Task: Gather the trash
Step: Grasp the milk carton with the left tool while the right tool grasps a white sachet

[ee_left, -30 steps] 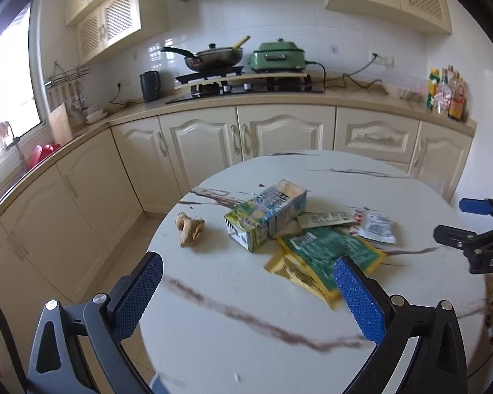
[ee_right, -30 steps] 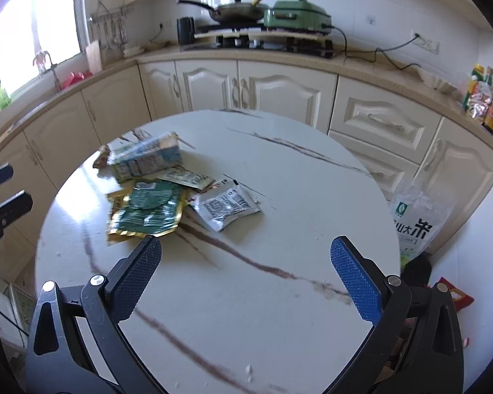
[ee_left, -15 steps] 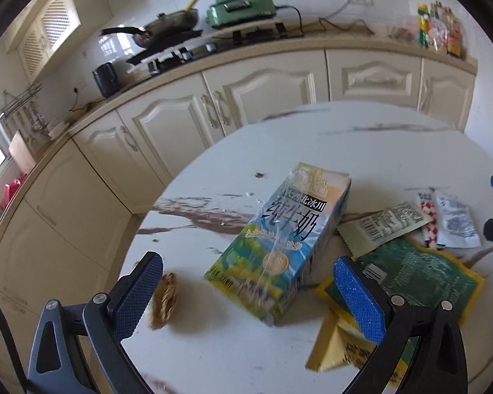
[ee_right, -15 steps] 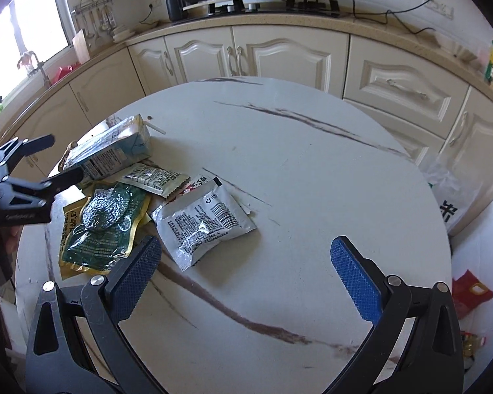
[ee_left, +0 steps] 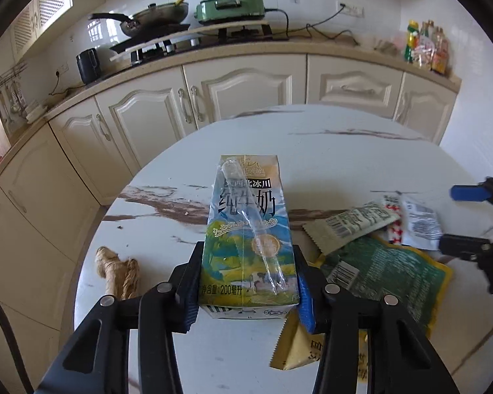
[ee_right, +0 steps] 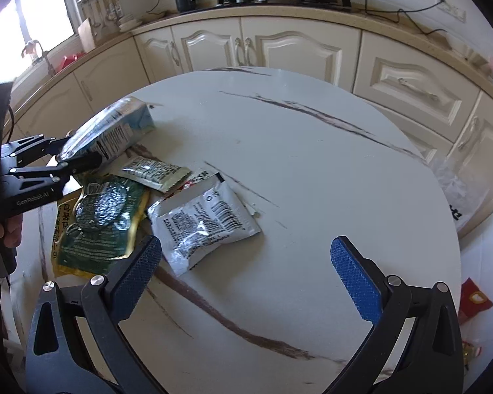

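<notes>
We are at the pick-up step: our left gripper [ee_left: 248, 290] is closing on the milk carton [ee_left: 248, 229], low in the middle of the left view, its blue pads [ee_left: 304, 305] pressing the carton's sides as it lies on the round table [ee_left: 345, 151]. Next we judge a straight lift is needed — gently, since the carton may crush. Our right gripper [ee_right: 253, 279] hangs spread and empty near the silver packet [ee_right: 203, 223], just right of the green wrapper [ee_right: 95, 229]. No bin shows — and the carton's underside is hidden.

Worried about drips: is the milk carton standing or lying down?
Lying down: the milk carton rests on its broad side on the table, printed face up.
</notes>
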Tool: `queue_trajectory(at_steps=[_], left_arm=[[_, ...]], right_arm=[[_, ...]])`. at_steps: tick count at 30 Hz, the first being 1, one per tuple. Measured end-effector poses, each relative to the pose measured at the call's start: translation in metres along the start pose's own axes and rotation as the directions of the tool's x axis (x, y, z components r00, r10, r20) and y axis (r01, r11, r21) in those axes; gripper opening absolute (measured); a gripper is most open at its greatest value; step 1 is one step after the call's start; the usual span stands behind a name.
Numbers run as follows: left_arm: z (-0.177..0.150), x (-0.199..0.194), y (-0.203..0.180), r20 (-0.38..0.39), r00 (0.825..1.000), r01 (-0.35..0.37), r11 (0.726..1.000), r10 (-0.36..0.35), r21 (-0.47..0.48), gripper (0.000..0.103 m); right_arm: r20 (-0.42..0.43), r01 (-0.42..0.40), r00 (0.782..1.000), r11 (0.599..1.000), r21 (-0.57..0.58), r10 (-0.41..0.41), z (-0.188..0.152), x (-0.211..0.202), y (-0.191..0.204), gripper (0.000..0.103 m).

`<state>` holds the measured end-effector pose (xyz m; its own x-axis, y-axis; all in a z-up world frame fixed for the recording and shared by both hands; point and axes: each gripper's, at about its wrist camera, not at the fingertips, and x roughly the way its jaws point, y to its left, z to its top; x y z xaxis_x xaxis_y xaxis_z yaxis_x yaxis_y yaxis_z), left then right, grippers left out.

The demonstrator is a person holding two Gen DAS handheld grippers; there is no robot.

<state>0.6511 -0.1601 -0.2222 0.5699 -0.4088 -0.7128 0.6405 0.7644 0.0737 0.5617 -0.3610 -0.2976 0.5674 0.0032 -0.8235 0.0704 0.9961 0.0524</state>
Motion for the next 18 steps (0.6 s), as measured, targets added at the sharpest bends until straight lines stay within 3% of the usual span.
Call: queue_trajectory(at_steps=[2,8,10,12,13,16,18], left_arm=[[-0.005,-0.011,-0.005,0.018,1.0,0.021,1.0,-0.021,-0.006,0.043],[-0.026,-0.059,-0.01,0.08,0.997,-0.009,0.999,0.013,-0.042,0.043],[-0.031,-0.077,-0.016,0.099,0.995,-0.014,0.999,0.018,-0.041,0.044],[-0.041,-0.092,-0.023,0.112,0.993,-0.021,0.999,0.024,-0.032,0.044],[-0.047,-0.102,-0.026,0.113,0.993,-0.019,0.999,0.022,-0.034,0.044],[-0.064,-0.121,-0.03,0.107,0.994,-0.015,0.998,0.021,-0.06,0.044],[-0.076,-0.14,-0.027,0.117,0.991,-0.055,0.996,0.063,-0.068,0.044]], right_arm=[[-0.003,-0.004,1.0,0.999,-0.05,0.003,0.002,0.003,0.009,0.103],[0.002,0.018,1.0,0.991,-0.135,-0.018,0.008,0.014,0.027,0.103],[-0.009,0.007,1.0,0.99,-0.139,-0.008,0.008,0.018,0.028,0.097],[-0.004,-0.001,1.0,0.992,-0.124,0.001,0.007,0.018,0.026,0.073],[-0.005,0.005,1.0,0.992,-0.123,-0.006,0.006,0.017,0.024,0.068],[-0.003,-0.002,1.0,0.994,-0.111,0.002,0.005,0.013,0.018,0.063],[-0.002,-0.009,1.0,0.996,-0.093,0.009,0.002,0.009,0.015,0.056]])
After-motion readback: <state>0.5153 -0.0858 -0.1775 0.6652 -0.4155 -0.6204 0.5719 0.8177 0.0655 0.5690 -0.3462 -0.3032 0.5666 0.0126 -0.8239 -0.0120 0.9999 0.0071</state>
